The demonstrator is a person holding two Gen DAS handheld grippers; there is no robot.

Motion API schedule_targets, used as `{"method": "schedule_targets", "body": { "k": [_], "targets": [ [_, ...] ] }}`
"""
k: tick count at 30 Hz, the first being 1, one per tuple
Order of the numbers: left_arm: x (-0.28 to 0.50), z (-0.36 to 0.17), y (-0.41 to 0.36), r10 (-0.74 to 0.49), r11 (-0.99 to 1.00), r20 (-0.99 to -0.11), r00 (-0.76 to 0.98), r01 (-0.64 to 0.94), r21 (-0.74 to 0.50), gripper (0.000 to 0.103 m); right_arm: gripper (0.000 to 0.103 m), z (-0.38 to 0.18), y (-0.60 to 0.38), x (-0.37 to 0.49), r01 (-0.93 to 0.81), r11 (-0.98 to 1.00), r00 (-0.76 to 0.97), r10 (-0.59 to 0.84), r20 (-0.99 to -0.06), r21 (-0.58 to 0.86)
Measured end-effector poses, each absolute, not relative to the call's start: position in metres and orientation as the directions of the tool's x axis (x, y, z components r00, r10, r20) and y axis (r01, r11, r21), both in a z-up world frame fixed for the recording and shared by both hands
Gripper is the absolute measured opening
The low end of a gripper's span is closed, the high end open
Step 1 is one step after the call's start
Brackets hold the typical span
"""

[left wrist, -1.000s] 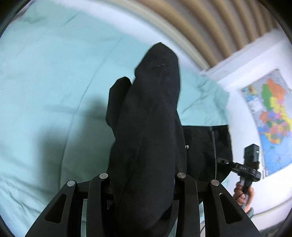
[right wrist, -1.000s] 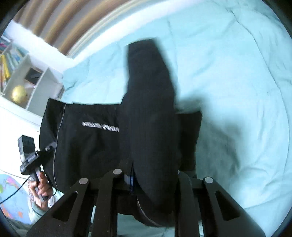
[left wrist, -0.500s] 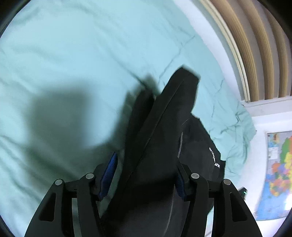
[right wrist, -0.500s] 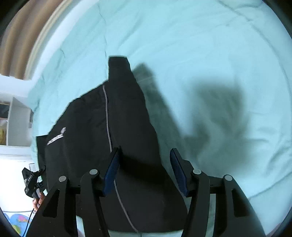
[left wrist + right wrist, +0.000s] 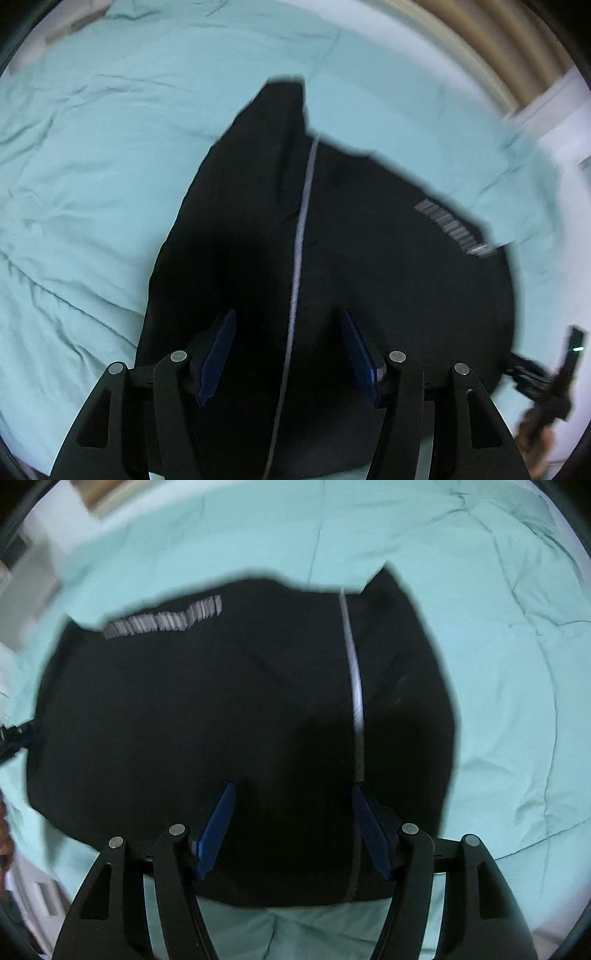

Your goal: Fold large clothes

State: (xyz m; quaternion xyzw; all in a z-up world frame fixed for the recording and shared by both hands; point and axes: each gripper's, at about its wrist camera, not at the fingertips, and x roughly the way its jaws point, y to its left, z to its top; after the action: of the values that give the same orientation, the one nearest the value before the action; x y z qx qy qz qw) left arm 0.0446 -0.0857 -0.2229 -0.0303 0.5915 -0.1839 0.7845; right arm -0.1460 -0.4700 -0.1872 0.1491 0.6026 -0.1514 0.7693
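A black garment (image 5: 369, 258) with a grey side stripe (image 5: 301, 229) and grey lettering (image 5: 454, 229) lies folded on the light teal bed cover (image 5: 92, 166). It also shows in the right wrist view (image 5: 221, 720) with the lettering (image 5: 162, 622) at its far left. My left gripper (image 5: 288, 354) is open just above the cloth, its blue pads (image 5: 218, 354) holding nothing. My right gripper (image 5: 293, 830) is open above the garment's near edge, empty too.
The teal cover (image 5: 517, 664) spreads wrinkled all around the garment. Beige curtains (image 5: 517, 48) and a white wall stand beyond the bed's far side. The other handheld gripper (image 5: 554, 384) and a hand show at the left wrist view's right edge.
Both grippers have let go of the black garment and opened. The raised fold that they held now lies flat on the rest of the garment.
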Motion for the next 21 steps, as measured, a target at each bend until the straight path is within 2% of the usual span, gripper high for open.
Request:
{"method": "schedule_targets", "body": {
  "k": [2,4,9,12,15,18,21],
  "targets": [
    [0.047,-0.236,-0.090,-0.285,0.939,-0.927,0.243,0.265,-0.219,0.062,0.069,-0.212,-0.463,-0.145,0.406,0.914,0.201,-0.092,-0.975,-0.002],
    [0.051,-0.240,-0.093,-0.258,0.944,-0.935,0.243,0.268,-0.191,0.064,0.070,-0.222,-0.468,-0.144,0.435,0.900,0.197,-0.072,-0.978,0.022],
    [0.048,-0.222,-0.104,-0.215,0.943,-0.936,0.279,0.308,-0.124,0.065,0.072,-0.217,-0.478,-0.144,0.484,0.874,0.180,-0.042,-0.983,0.051],
    [0.034,-0.199,-0.106,-0.259,0.929,-0.919,0.297,0.337,-0.153,0.065,0.072,-0.195,-0.474,-0.149,0.486,0.872,0.181,-0.040,-0.983,0.055],
    [0.014,-0.155,-0.103,-0.285,0.920,-0.882,0.375,0.367,-0.141,0.065,0.072,-0.155,-0.466,-0.158,0.494,0.863,0.263,-0.027,-0.964,0.110],
    [-0.003,-0.112,-0.107,-0.301,0.918,-0.837,0.458,0.377,-0.124,0.065,0.072,-0.109,-0.454,-0.165,0.498,0.858,0.335,-0.059,-0.940,0.123],
    [-0.021,-0.063,-0.118,-0.304,0.923,-0.784,0.541,0.370,-0.103,0.065,0.072,-0.063,-0.437,-0.171,0.505,0.860,0.366,-0.137,-0.920,0.073]
  ]
}}
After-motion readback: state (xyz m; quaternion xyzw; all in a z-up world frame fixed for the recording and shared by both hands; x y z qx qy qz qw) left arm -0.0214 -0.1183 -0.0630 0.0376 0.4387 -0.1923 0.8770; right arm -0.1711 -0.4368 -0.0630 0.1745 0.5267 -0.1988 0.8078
